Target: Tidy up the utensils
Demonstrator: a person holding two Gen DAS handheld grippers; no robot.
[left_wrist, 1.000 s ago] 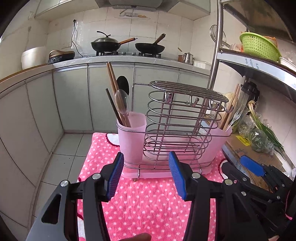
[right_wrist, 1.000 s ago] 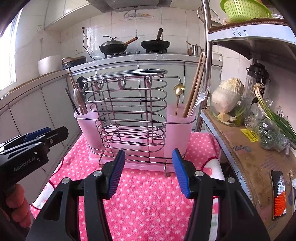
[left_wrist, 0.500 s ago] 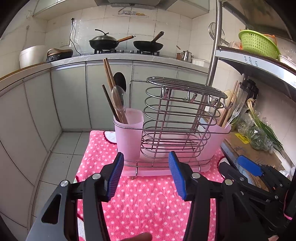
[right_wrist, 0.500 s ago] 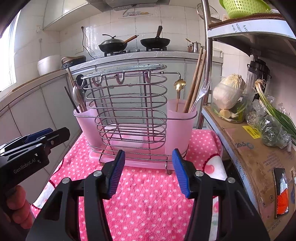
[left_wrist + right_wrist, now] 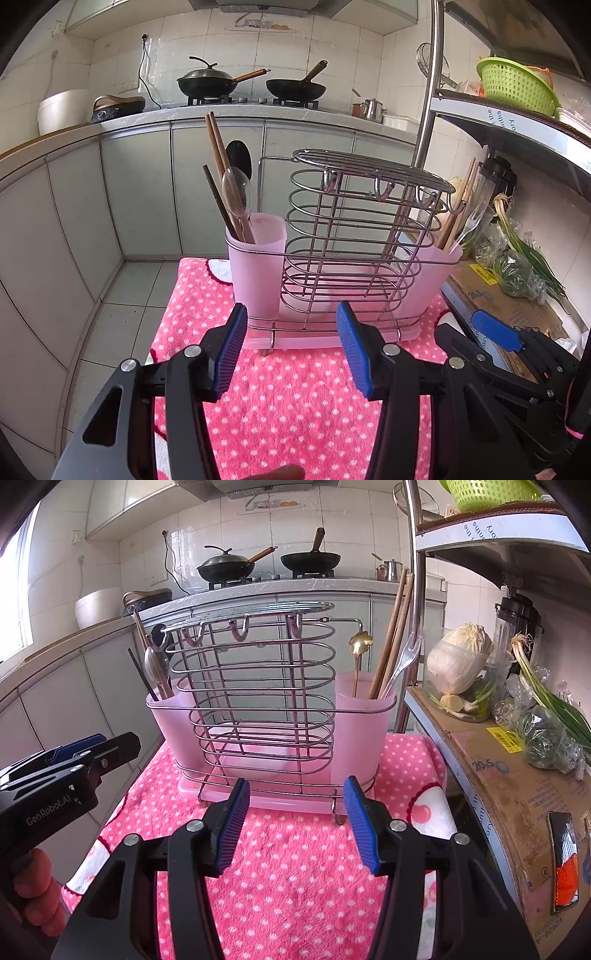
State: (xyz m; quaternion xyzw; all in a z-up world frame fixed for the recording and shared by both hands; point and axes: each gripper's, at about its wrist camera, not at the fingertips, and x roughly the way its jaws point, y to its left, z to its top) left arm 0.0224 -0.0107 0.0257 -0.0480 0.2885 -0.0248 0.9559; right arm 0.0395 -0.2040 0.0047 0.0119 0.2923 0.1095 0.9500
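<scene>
A wire utensil rack with two pink cups stands on a pink dotted cloth. The left cup holds wooden chopsticks, a clear spoon and a black spoon. The right cup holds a gold spoon, wooden chopsticks and a clear fork. My left gripper is open and empty, in front of the rack's left half. My right gripper is open and empty, in front of the rack's right half. Each gripper also shows at the edge of the other's view.
A metal shelf pole rises behind the rack. A cardboard-lined shelf at the right carries cabbage, green onions and bagged greens. A green basket sits on the upper shelf. Woks stand on the far counter. Tiled floor lies to the left.
Both grippers have drawn back a little from the rack, which now sits slightly lower and farther in both views. Both stay open and empty.
</scene>
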